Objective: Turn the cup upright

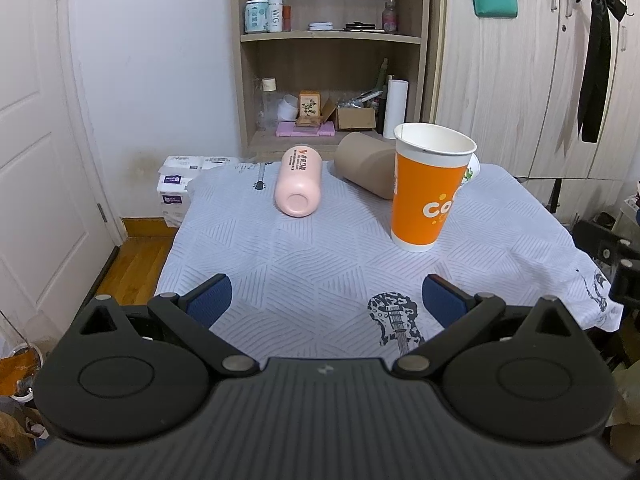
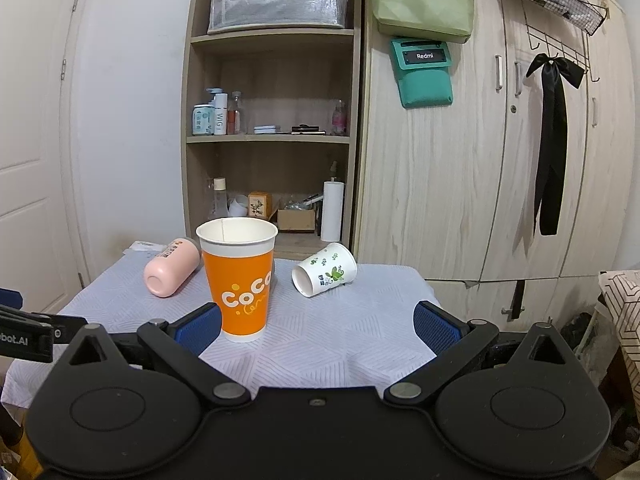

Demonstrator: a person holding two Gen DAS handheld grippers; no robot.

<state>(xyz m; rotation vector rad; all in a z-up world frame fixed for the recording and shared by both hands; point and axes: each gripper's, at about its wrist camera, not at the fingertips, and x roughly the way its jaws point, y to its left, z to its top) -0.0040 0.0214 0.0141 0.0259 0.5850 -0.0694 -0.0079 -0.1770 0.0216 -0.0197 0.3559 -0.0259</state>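
Observation:
An orange paper cup (image 1: 424,196) (image 2: 240,280) stands upright on the table, mouth up. A pink cup (image 1: 298,186) (image 2: 170,272) lies on its side at the left, its base toward me. A brown paper cup (image 1: 364,168) lies on its side behind the orange one. A white cup with green leaves (image 2: 324,268) lies on its side at the right; only its edge (image 1: 472,172) shows in the left wrist view. My left gripper (image 1: 326,300) is open and empty above the near table. My right gripper (image 2: 318,326) is open and empty, its left pad (image 2: 200,326) beside the orange cup.
The table carries a pale patterned cloth (image 1: 320,248) (image 2: 340,340) with guitar prints. A shelf unit (image 2: 272,120) and wooden wardrobe (image 2: 460,180) stand behind. Tissue packs (image 1: 176,184) lie at the table's far left. The left gripper (image 2: 24,332) shows at the right view's left edge.

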